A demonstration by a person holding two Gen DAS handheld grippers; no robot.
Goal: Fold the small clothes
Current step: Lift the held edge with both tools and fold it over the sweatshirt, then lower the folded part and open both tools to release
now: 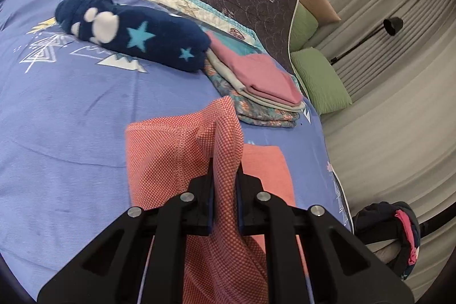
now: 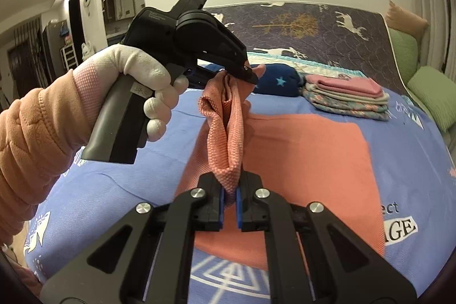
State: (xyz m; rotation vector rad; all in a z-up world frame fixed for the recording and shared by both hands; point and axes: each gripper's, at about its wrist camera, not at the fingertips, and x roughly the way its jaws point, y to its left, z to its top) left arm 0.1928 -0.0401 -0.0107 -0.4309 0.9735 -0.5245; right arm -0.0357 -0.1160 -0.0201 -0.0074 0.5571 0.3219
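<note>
Coral cloth [image 2: 299,150] lifted off blue bedsheet [image 1: 71,118], one edge bunched between both tools. Left gripper [image 1: 225,175] clamped on fold; right gripper [image 2: 230,190] pinches same edge. Folded stack [image 1: 262,87] lies beyond fingertips, right.

A bed with a blue printed sheet [image 2: 119,161] carries the coral cloth [image 2: 307,150], partly spread flat on it. Farther back lie a navy star-patterned fleece roll [image 1: 136,37] and, just beside it, a stack of folded clothes [image 1: 262,87].
</note>
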